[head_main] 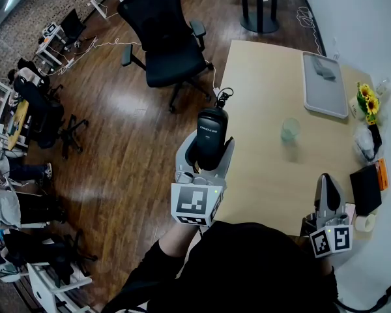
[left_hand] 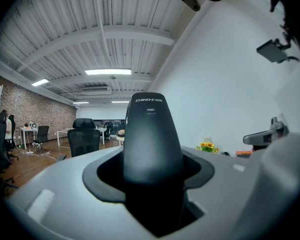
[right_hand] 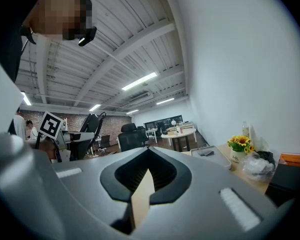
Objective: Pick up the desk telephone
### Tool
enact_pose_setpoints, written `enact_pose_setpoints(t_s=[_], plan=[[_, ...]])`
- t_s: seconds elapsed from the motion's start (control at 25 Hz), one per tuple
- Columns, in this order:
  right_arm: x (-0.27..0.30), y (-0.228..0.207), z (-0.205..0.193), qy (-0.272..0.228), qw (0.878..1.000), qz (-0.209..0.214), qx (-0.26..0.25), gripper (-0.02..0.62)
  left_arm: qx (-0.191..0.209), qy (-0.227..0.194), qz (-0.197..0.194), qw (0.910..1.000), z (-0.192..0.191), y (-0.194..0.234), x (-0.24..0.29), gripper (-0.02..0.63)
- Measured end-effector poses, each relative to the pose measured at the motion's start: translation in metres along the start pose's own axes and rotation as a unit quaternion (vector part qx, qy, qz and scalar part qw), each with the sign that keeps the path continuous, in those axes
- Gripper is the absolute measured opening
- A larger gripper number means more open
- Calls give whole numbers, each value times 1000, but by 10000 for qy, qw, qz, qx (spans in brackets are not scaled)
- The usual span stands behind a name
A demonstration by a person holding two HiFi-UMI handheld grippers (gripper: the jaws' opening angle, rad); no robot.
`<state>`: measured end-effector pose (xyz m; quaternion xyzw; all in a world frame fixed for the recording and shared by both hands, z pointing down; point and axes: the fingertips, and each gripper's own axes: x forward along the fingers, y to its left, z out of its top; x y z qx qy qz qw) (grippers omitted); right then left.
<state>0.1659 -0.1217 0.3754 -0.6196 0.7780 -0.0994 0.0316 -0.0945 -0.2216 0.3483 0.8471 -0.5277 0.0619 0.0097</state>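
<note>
Head view: telephone handset (head_main: 208, 135) clamped in left gripper (head_main: 204, 162), held beside left edge of desk (head_main: 267, 70). Long axis directed away from person, cord end farthest. Glass (head_main: 290, 129) and tray (head_main: 324, 87) noted on desk, well apart from it. Right gripper (head_main: 327, 204) located at near right corner.

Left gripper view: jaws closed on telephone handset (left_hand: 152, 134), seen upright between them.

Right gripper view: jaws pressed together, nothing held. Sunflowers (right_hand: 240, 143) noted at right.

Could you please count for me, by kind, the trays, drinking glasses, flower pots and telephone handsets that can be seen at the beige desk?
Grey tray: 1
Clear drinking glass: 1
Pot of sunflowers: 1
Black telephone handset, held off the desk in the jaws of the left gripper: 1
Total: 4
</note>
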Motion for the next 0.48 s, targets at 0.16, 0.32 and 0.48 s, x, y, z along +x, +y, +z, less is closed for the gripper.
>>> enact_pose_setpoints(t_s=[0.16, 0.32, 0.48], plan=[[0, -1, -1, 0, 10000, 0, -7, 0, -14, 6, -8, 10000, -1, -1, 0, 267], [1, 0, 0, 14, 10000, 9, -10, 0, -50, 20, -15, 10000, -1, -1, 0, 266], [1, 1, 0, 20, 10000, 8, -16, 0, -9, 27, -18, 10000, -1, 0, 0, 266]])
